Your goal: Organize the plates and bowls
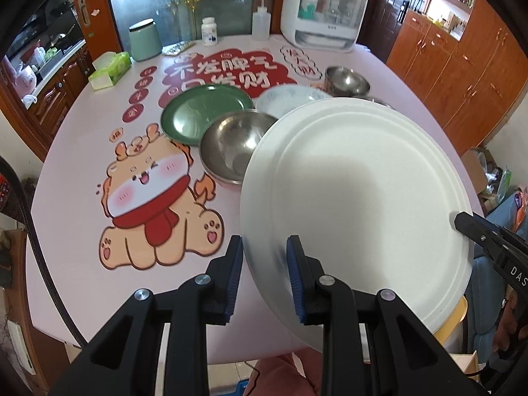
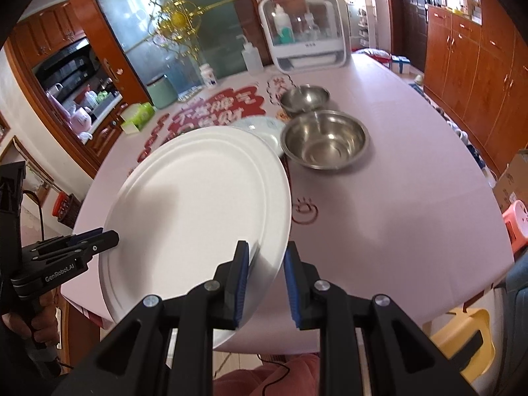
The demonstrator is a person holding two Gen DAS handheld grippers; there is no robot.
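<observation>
A large white plate (image 1: 356,194) hangs tilted above the near part of the pink table (image 1: 72,198). My left gripper (image 1: 264,270) is shut on its near-left rim, and my right gripper (image 2: 265,270) is shut on its near-right rim (image 2: 198,204). Each gripper shows in the other view, the right gripper (image 1: 462,224) and the left gripper (image 2: 109,237). Beyond the plate lie a green plate (image 1: 204,112), a steel bowl (image 1: 231,145), a pale marbled plate (image 1: 290,102) and a small steel bowl (image 1: 346,81). The right wrist view shows a wide steel bowl (image 2: 325,138) and the small steel bowl (image 2: 305,97).
At the table's far side stand a white countertop cabinet (image 1: 323,13), a squeeze bottle (image 1: 261,23), a pill bottle (image 1: 209,31), a mint canister (image 1: 144,39) and a tissue box (image 1: 110,69). Wooden cupboards (image 1: 462,76) line the right wall. A yellow stool (image 2: 462,340) stands by the near edge.
</observation>
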